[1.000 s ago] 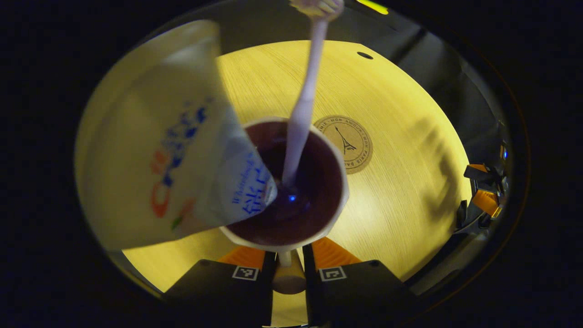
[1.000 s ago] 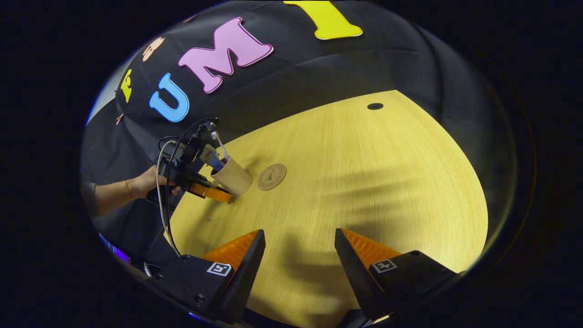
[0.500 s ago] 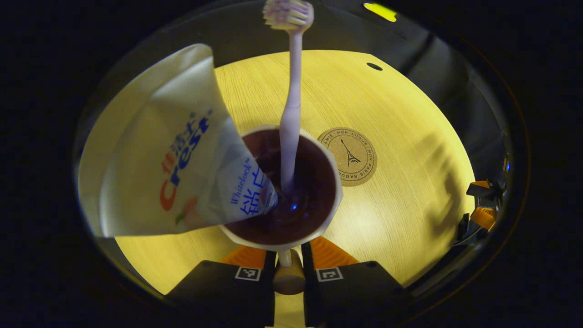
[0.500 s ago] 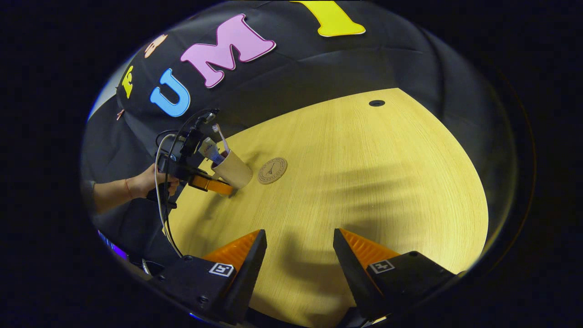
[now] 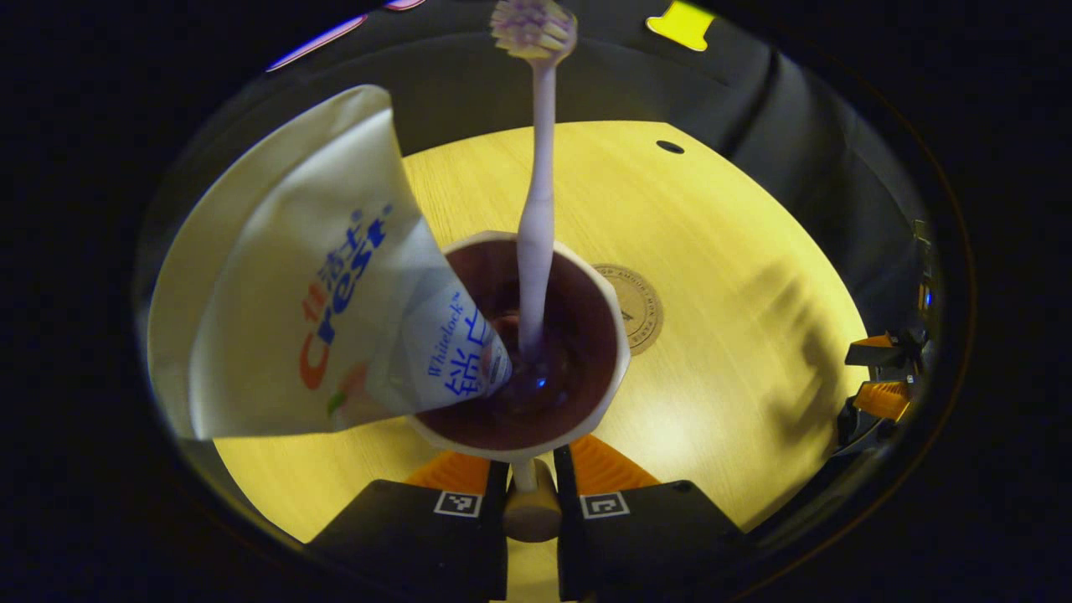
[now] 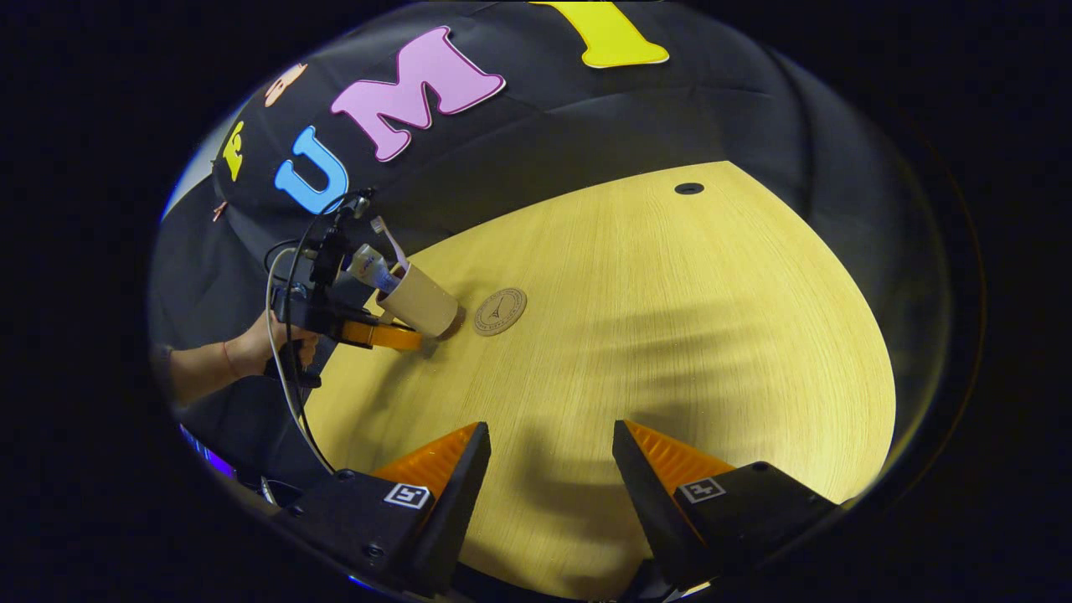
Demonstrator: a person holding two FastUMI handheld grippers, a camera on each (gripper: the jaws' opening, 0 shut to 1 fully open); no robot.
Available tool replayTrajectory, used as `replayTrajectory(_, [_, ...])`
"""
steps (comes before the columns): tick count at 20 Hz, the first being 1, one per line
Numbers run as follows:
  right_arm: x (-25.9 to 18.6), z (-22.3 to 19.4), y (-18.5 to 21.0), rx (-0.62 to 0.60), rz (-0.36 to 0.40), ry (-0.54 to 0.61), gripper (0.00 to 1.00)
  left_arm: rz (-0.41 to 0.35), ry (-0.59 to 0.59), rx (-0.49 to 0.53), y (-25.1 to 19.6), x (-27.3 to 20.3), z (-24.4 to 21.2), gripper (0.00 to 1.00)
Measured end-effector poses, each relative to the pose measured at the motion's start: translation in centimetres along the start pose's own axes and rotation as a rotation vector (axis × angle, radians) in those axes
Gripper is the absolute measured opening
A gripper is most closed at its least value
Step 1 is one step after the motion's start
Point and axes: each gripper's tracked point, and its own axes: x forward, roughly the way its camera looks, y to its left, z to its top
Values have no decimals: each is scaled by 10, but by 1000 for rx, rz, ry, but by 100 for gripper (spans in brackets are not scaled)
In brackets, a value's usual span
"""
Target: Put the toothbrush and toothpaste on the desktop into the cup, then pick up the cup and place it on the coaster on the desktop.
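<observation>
Left gripper view: left tongs (image 5: pixel 529 469) clamped on cup (image 5: pixel 615 360) handle, coaster (image 5: pixel 636 306) half-hidden behind; right tongs (image 6: pixel 548 461) agape.

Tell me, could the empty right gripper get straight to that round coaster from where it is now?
Probably yes. The right gripper hangs open over bare table, with nothing between it and the coaster. The cup, held by the left gripper, sits just beside the coaster, not on it.

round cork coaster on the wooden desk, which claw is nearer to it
Left. The left claw holds the beige cup by its handle right beside the round cork coaster; the right claw hangs open, farther back over the desk.
</observation>
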Motion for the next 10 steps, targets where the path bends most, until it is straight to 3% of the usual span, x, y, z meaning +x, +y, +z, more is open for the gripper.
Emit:
replayTrajectory(2, [-2,-2,-1,5,-3,4,91,-3,-2,2,-5,-3,6,32])
replayTrajectory(7, [-3,-6,-2,5,-7,8,91,-17,-2,48,-21,-2,20,24])
replayTrajectory(10, [-14,-8,-8,31,-15,1,91,-28,4,71,-35,5,30,24])
